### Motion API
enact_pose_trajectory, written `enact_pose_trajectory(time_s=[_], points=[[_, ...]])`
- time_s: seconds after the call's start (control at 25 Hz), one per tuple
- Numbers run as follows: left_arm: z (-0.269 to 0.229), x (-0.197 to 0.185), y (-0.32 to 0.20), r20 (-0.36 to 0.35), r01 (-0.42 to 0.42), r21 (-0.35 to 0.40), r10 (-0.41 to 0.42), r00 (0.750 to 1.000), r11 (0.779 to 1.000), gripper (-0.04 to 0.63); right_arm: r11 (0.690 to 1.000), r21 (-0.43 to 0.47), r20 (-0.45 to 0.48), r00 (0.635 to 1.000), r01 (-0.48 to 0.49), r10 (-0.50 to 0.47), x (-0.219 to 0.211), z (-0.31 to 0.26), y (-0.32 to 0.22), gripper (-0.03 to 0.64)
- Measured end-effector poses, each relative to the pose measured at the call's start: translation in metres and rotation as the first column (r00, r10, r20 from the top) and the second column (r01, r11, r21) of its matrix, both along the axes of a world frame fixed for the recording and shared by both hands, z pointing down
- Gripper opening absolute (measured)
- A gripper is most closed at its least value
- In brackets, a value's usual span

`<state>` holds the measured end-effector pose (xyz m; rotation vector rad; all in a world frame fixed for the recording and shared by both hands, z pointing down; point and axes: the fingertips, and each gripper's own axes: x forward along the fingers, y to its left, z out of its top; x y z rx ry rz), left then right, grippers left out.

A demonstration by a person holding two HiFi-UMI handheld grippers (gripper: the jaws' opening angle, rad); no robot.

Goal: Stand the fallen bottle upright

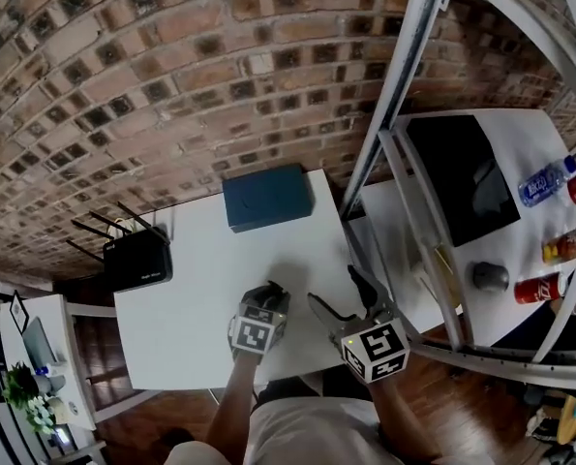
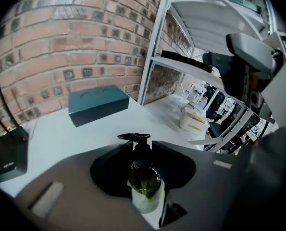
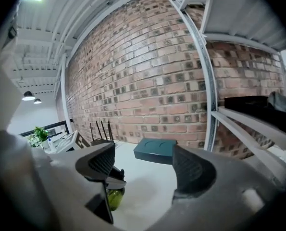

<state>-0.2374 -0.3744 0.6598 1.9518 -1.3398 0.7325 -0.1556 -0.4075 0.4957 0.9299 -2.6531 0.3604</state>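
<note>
A small pump bottle (image 2: 145, 179) with a black pump head, green liquid and a white label sits between the jaws of my left gripper (image 2: 142, 146), which is shut on its neck. The pump head points away from the camera, over the white table (image 2: 99, 134). In the head view the left gripper (image 1: 268, 294) hides the bottle. My right gripper (image 3: 145, 160) stands open and empty just to the right (image 1: 350, 303). In the right gripper view the bottle (image 3: 115, 196) shows low at the left, behind the left jaw.
A teal box (image 1: 267, 197) lies at the table's far edge by the brick wall. A black router (image 1: 137, 257) with antennas stands at the far left. A metal shelf frame (image 1: 394, 95) rises at the right, with drink bottles (image 1: 549, 180) on the table beyond it.
</note>
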Motion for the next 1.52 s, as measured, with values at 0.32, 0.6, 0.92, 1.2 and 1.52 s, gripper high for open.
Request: enact_pose_trajectory(time_s=[0.32, 0.6, 0.92, 1.2, 1.52], points=[[-0.023, -0.025, 0.039, -0.023, 0.219, 0.266, -0.222, 0.975, 0.939, 0.141, 0.993, 0.016, 0.016, 0.993, 0.113, -0.113, -0.031, -0.008, 0.020, 0.360], [-0.024, -0.018, 0.061, 0.019, 0.288, 0.387, -0.320, 0.947, 0.876, 0.142, 0.979, 0.036, 0.022, 0.979, 0.201, -0.202, -0.032, -0.013, 0.040, 0.360], [-0.015, -0.002, 0.076, 0.077, 0.314, 0.429, -0.380, 0.922, 0.847, 0.153, 0.956, 0.060, 0.030, 0.957, 0.287, -0.289, -0.005, -0.016, 0.073, 0.360], [-0.023, 0.004, 0.097, -0.053, 0.497, 0.409, -0.523, 0.850, 0.765, 0.364, 0.955, 0.033, 0.064, 0.953, 0.294, -0.295, 0.038, -0.006, 0.087, 0.360], [-0.129, 0.026, 0.162, -0.066, 0.494, 0.556, -0.556, 0.828, 0.669, 0.341, 0.963, 0.090, 0.141, 0.954, 0.255, -0.266, 0.052, -0.029, 0.117, 0.360]])
